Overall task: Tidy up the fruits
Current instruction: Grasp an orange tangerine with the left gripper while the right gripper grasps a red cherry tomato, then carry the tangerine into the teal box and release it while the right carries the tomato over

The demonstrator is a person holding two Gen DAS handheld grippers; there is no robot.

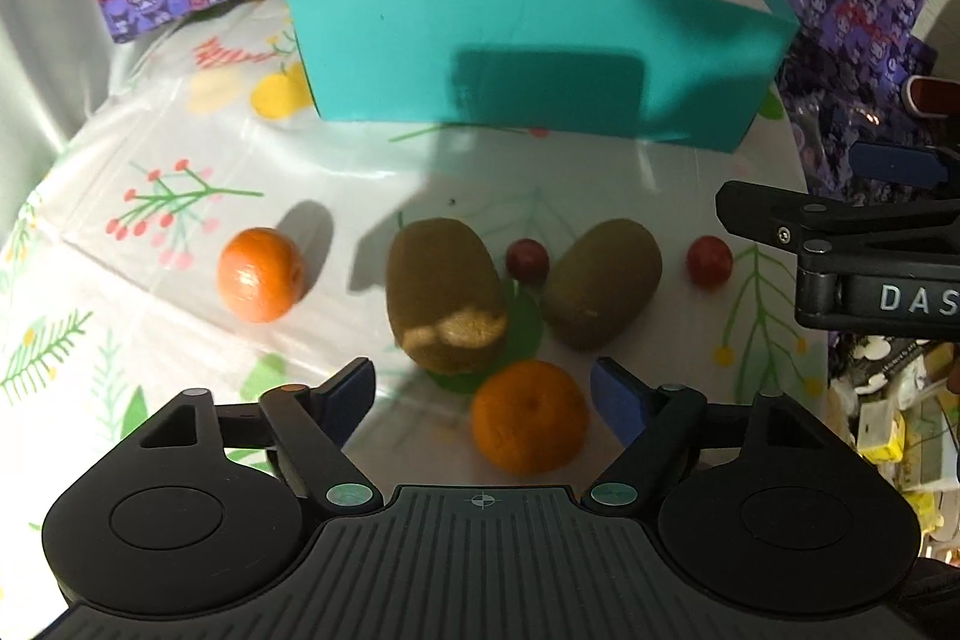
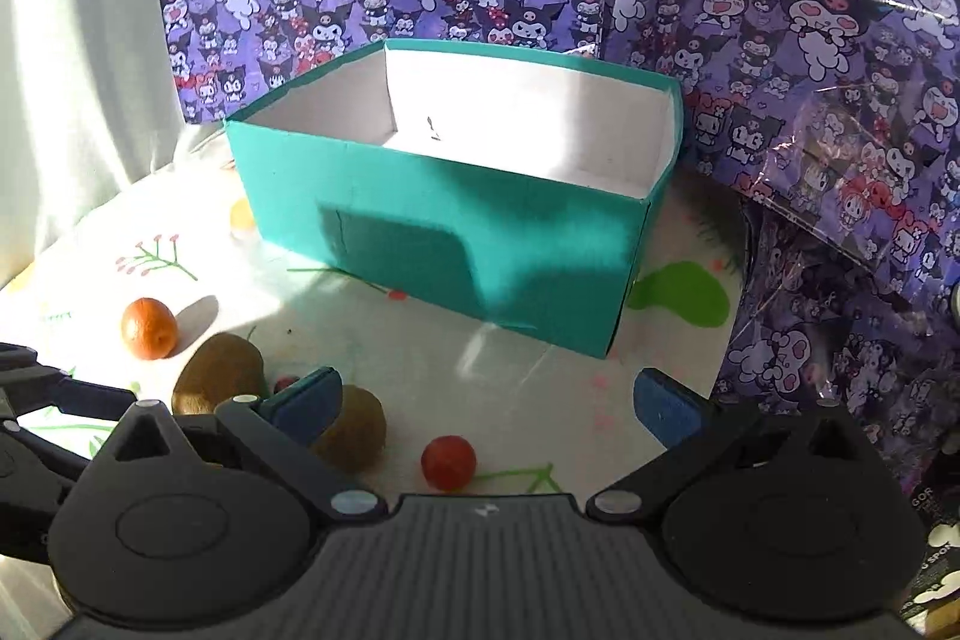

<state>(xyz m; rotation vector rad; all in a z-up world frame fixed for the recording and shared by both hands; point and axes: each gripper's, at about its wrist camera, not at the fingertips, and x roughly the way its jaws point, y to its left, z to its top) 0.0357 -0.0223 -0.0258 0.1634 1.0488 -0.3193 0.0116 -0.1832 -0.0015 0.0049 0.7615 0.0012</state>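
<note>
The left claw point(image 1: 483, 394) hangs partly open over a near orange point(image 1: 529, 417), which lies between its blue pads point(image 1: 618, 397) with a gap on each side; nothing is gripped. Beyond it on the floral counter point(image 1: 150, 316) lie two kiwis, one point(image 1: 444, 292) just left of the other point(image 1: 603, 289), a red grape point(image 1: 527, 261) between them, a second grape point(image 1: 709, 261) farther right and a second orange point(image 1: 261, 274) well to the left. The right claw point(image 2: 486, 403) is spread wide and empty above the counter, a grape point(image 2: 449, 462) lying nearer the camera than its pads. The teal box point(image 2: 456, 244) stands empty behind the fruit
</note>
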